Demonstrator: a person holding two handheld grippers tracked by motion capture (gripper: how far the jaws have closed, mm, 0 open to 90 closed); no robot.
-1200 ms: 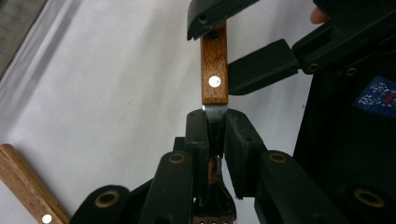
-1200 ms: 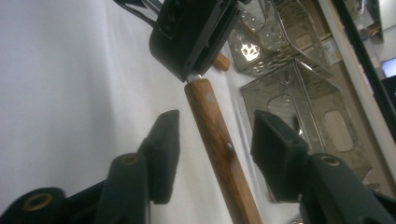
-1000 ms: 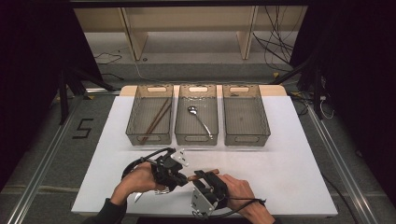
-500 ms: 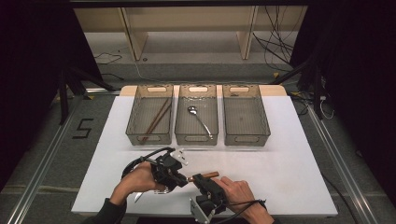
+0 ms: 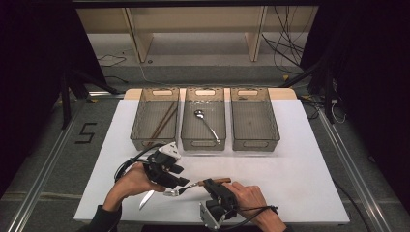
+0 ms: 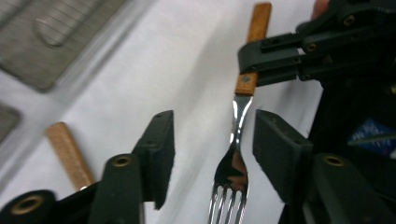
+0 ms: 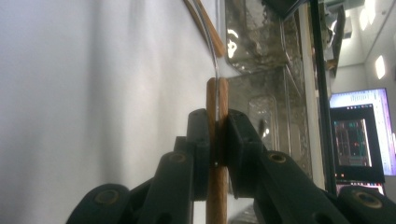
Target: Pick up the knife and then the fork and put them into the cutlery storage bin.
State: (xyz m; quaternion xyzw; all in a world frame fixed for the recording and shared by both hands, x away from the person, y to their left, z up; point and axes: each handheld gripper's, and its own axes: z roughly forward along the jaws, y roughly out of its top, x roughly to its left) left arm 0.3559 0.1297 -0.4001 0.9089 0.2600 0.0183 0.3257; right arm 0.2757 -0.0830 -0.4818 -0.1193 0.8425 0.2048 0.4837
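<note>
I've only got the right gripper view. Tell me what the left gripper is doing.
Observer: The left gripper has just been opening. The head of the fork lies between its jaws, and the pads are clear of it.
Operator: Say what else lies near it.
Observer: A knife lies on the white table by the left hand.
Operator: Report what the middle bin holds.
Observer: A spoon lies in the middle bin.
</note>
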